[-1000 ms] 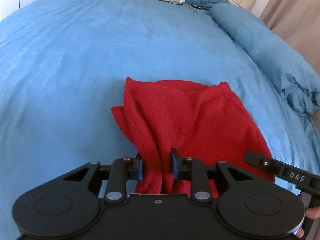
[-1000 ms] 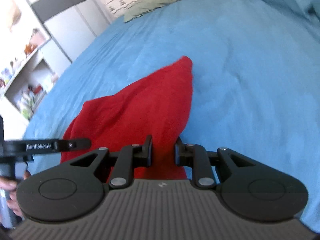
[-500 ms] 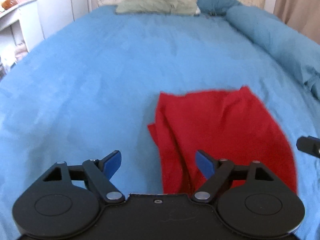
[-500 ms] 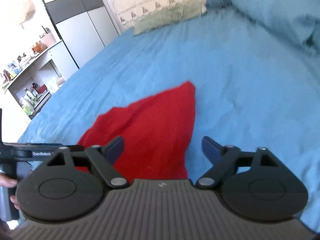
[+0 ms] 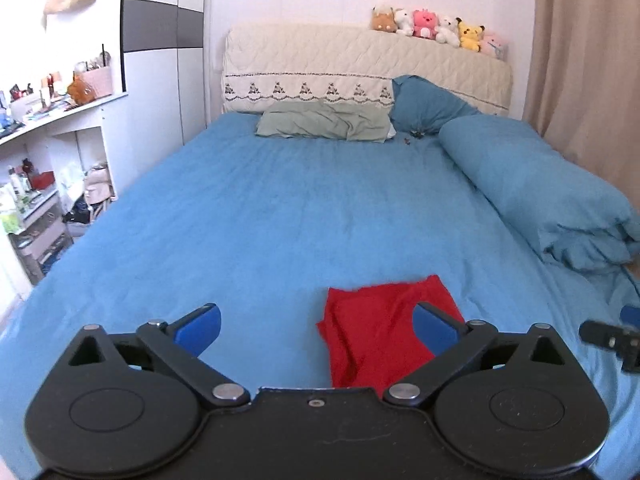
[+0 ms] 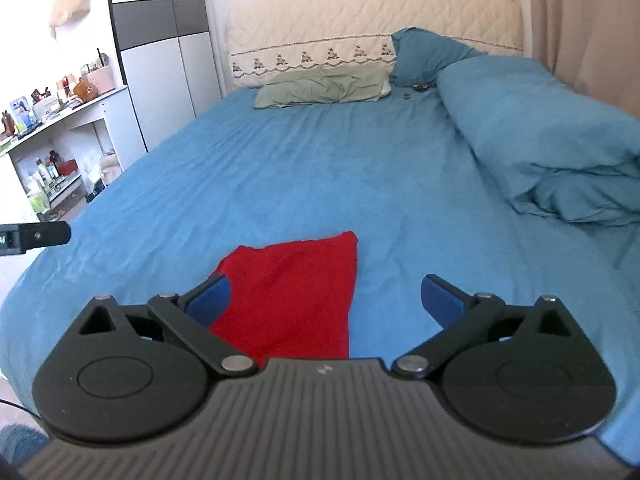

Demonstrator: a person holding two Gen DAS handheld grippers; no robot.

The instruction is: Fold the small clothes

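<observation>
A small red garment [image 5: 372, 332] lies folded and slightly rumpled on the blue bed sheet [image 5: 280, 220], near the front edge. My left gripper [image 5: 316, 320] hovers above its left side, jaws opening wide, with nothing held between the blue pads. In the right wrist view the same red garment [image 6: 296, 280] lies flat below my right gripper [image 6: 324, 292], which is open and clear of the cloth. A finger of the right gripper [image 5: 612, 340] shows at the left view's right edge, and a finger of the left gripper [image 6: 36, 236] shows at the right view's left edge.
A rolled blue duvet [image 5: 540, 200] runs along the bed's right side. A green pillow [image 5: 324, 124] and a blue pillow [image 5: 428, 108] lie by the cream headboard [image 5: 360, 60] topped with plush toys. Cluttered white shelves [image 5: 44, 184] stand left, a beige curtain [image 5: 580, 60] right.
Both grippers let go of the red garment, opened wide and rose up and back from it. The garment now lies loose on the sheet.
</observation>
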